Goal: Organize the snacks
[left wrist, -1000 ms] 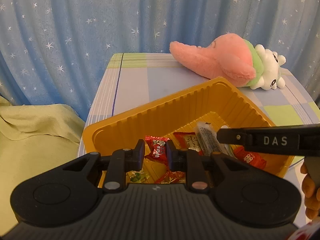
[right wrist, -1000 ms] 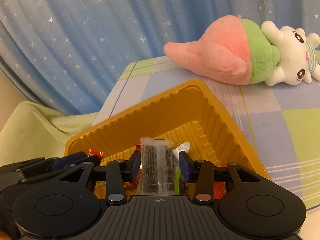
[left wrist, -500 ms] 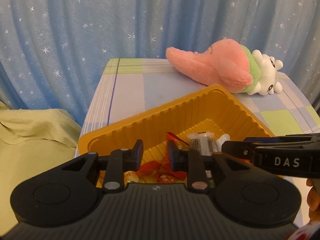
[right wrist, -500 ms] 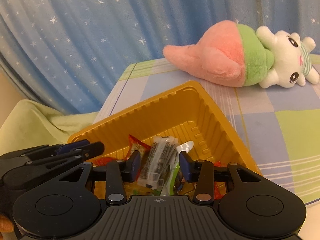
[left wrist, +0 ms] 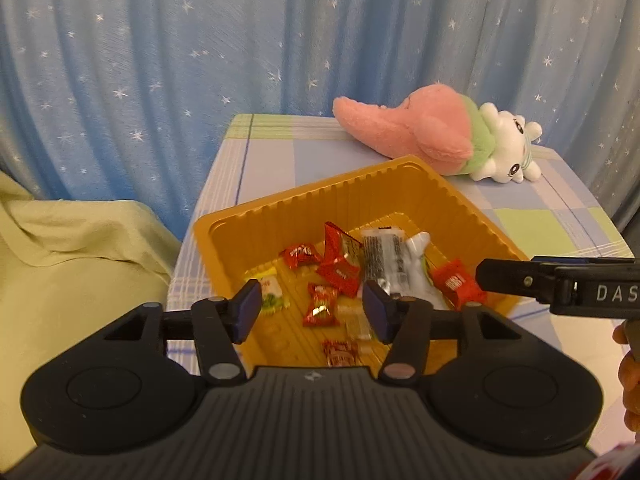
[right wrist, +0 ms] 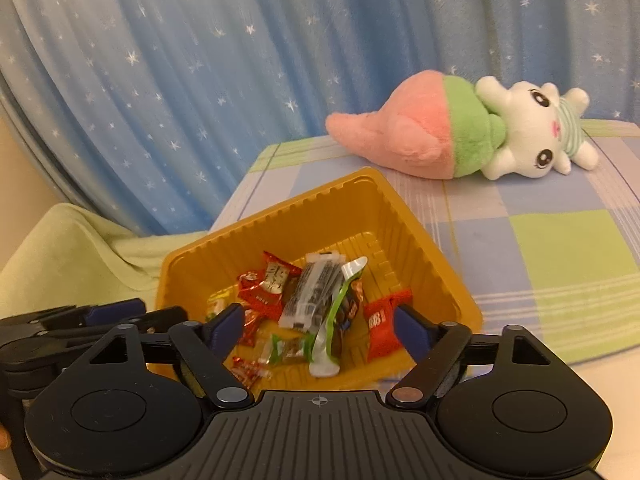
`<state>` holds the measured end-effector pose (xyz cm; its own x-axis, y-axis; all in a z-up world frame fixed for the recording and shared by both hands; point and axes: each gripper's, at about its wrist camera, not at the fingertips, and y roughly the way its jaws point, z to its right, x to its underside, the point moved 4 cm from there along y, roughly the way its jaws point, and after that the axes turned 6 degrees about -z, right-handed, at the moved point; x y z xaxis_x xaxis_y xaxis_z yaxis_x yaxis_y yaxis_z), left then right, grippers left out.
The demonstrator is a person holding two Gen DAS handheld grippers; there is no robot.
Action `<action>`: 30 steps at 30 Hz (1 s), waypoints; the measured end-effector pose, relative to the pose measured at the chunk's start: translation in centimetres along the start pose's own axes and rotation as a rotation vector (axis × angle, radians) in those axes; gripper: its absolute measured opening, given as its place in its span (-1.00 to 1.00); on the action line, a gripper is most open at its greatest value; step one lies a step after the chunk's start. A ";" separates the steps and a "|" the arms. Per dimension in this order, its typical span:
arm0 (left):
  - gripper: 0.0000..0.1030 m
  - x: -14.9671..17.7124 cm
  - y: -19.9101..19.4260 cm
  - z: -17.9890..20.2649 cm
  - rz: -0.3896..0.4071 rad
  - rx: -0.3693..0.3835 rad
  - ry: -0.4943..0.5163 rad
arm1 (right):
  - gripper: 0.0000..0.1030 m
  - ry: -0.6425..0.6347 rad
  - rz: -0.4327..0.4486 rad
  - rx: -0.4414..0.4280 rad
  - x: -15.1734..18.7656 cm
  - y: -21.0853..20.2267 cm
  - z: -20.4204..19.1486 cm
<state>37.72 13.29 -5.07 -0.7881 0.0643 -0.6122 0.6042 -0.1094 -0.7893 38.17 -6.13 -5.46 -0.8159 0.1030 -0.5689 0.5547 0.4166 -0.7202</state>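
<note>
An orange ribbed tray (left wrist: 280, 208) (right wrist: 280, 216) sits at the near left of the checked table. Inside lie several wrapped snacks: red candies (left wrist: 340, 272), a clear packet with dark contents (left wrist: 384, 256) (right wrist: 312, 292), a green-and-white packet (right wrist: 340, 312) and a red packet (right wrist: 380, 326). My left gripper (left wrist: 312, 310) hangs over the tray's near side, its jaws opening with nothing between the pads. My right gripper (right wrist: 318, 328) hovers over the near edge, jaws opening wide and empty. Its finger (left wrist: 520, 280) reaches in from the right in the left wrist view.
A pink, green and white plush toy (left wrist: 440, 140) (right wrist: 460, 140) lies at the back of the table. A pale green cloth (left wrist: 60, 260) covers something left of the table. A blue starry curtain hangs behind. A person's hand (left wrist: 628, 372) shows at the right edge.
Both grippers pulled back and rose from the tray while their jaws spread. The clear dark packet left the right gripper and now lies in the tray among the candies.
</note>
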 end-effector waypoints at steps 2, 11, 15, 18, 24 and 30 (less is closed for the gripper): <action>0.23 0.7 -1.7 0.4 0.010 -0.008 0.000 | 0.65 -0.003 0.009 -0.004 0.7 -1.3 0.0; 0.40 5.4 -7.9 3.7 -0.025 -0.019 -0.052 | 0.71 -0.039 0.040 -0.019 4.9 -7.6 0.4; 0.40 8.1 -10.2 5.9 -0.038 -0.031 -0.050 | 0.72 -0.026 0.019 -0.032 7.3 -10.1 1.4; 0.40 10.0 -11.6 7.7 -0.050 -0.023 -0.062 | 0.72 -0.028 -0.007 -0.036 9.3 -12.0 2.2; 0.40 13.8 -14.3 11.0 -0.065 -0.025 -0.079 | 0.73 -0.025 -0.041 -0.024 13.5 -15.6 4.2; 0.40 17.3 -16.2 14.1 -0.083 -0.029 -0.083 | 0.73 -0.037 -0.078 -0.007 17.5 -18.5 5.9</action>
<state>12.68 2.17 -2.18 -0.8419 -0.0103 -0.5395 0.5386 -0.0783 -0.8389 14.58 -17.33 -4.40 -0.8502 0.0365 -0.5252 0.4883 0.4279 -0.7606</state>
